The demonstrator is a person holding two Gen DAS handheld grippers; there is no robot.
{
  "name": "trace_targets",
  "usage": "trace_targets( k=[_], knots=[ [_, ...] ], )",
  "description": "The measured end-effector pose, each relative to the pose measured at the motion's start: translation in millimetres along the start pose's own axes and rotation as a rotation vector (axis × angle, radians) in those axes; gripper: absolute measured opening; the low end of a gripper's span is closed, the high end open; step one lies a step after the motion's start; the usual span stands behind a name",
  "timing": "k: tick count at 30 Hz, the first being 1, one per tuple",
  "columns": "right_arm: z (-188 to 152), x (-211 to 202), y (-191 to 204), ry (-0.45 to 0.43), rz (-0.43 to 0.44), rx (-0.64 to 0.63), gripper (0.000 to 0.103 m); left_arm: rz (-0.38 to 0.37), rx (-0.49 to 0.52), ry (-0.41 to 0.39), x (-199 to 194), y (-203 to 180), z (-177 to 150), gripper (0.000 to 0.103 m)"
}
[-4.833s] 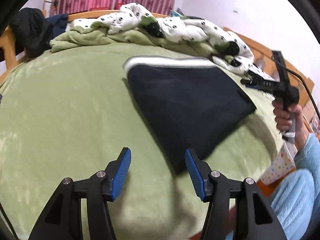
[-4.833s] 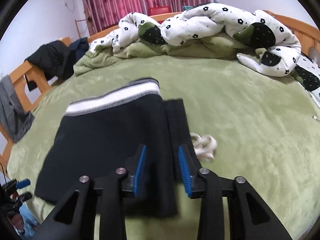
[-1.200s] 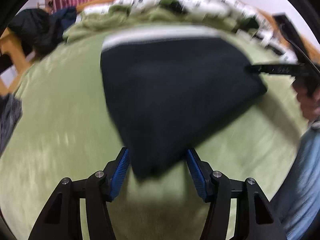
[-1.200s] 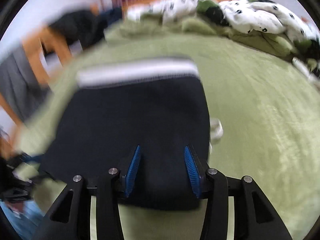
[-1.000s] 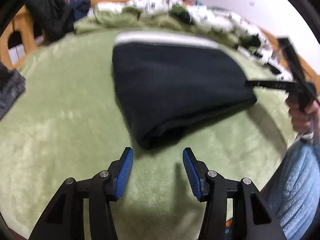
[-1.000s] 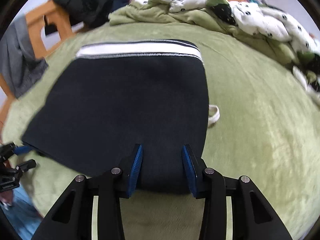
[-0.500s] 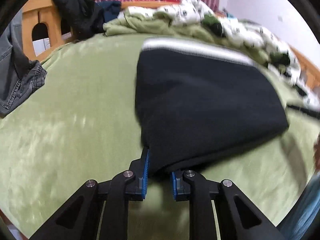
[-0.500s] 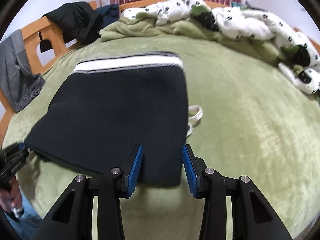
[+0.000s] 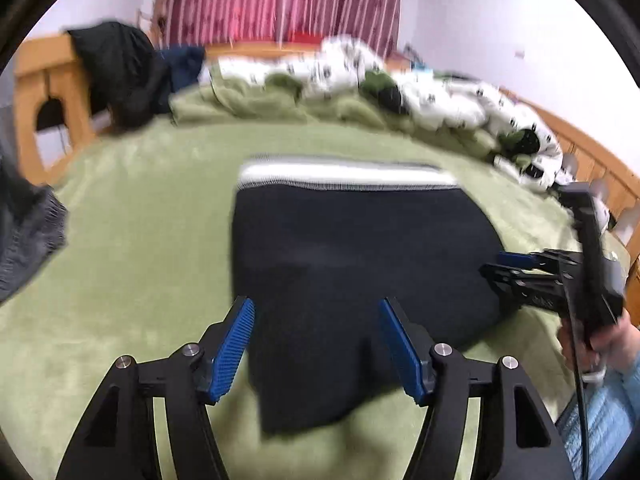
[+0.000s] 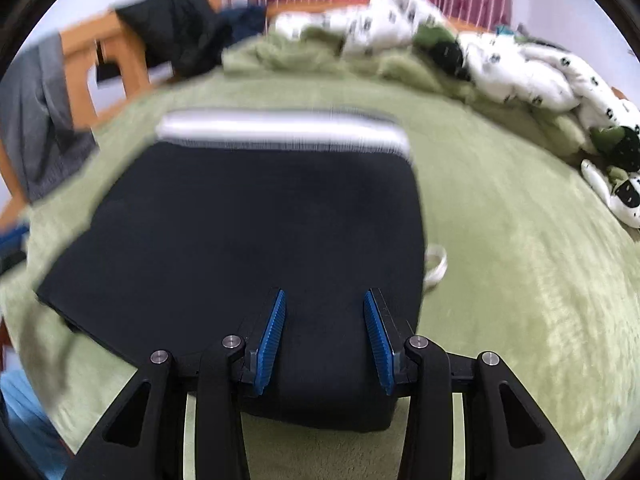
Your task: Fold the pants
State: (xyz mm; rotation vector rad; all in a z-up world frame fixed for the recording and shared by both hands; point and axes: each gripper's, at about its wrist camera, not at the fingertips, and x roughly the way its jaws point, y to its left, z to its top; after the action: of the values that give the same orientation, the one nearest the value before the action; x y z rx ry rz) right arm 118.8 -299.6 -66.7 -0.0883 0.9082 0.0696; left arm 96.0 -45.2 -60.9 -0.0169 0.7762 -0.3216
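Left wrist view shows the pants [image 9: 352, 264] lying flat on the green bed [image 9: 132, 216], folded into a thick dark block with the white waistband [image 9: 344, 176] at the far end. The near corner of the block sits between the jaws of the left gripper [image 9: 318, 350]. Those jaws have just been opening and now stand wide apart, so the blue pads do not press on the cloth. The right wrist view shows the near edge of the pants [image 10: 256, 248] between the jaws of the right gripper [image 10: 324, 340] too. These jaws are partly apart and I see no pinch on the cloth. The pants look soft, floppy and light. They will bend and sag when lifted, and the layers may slide apart, so I think the best place to grab is a near corner, with all the layers caught together. The fuzzy blanket may hold the cloth back a little. Both grippers tilt down toward the bed from the near side. In the left view the right gripper [image 9: 516, 276] lies low and flat beside the right edge of the pants, held by a hand [image 9: 600, 344] in a light blue sleeve [image 9: 600, 420].
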Motion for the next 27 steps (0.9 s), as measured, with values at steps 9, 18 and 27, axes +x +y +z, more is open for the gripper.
trace_targets(
  k=[9, 18, 27],
  knots=[
    [-7, -13, -8, -0.004, 0.033, -0.037, 0.041, -0.019, 0.080, 0.029, 2, -9, -24, 0.052],
    [96, 18, -20, -0.170, -0.011, 0.023, 0.046, 0.004, 0.093, -0.043, 59, -10, 102, 0.054],
    [120, 106, -24, -0.082, 0.011, 0.084, 0.046, 0.137, 0.088, 0.053, 158, -4, 120, 0.057]
  ],
)
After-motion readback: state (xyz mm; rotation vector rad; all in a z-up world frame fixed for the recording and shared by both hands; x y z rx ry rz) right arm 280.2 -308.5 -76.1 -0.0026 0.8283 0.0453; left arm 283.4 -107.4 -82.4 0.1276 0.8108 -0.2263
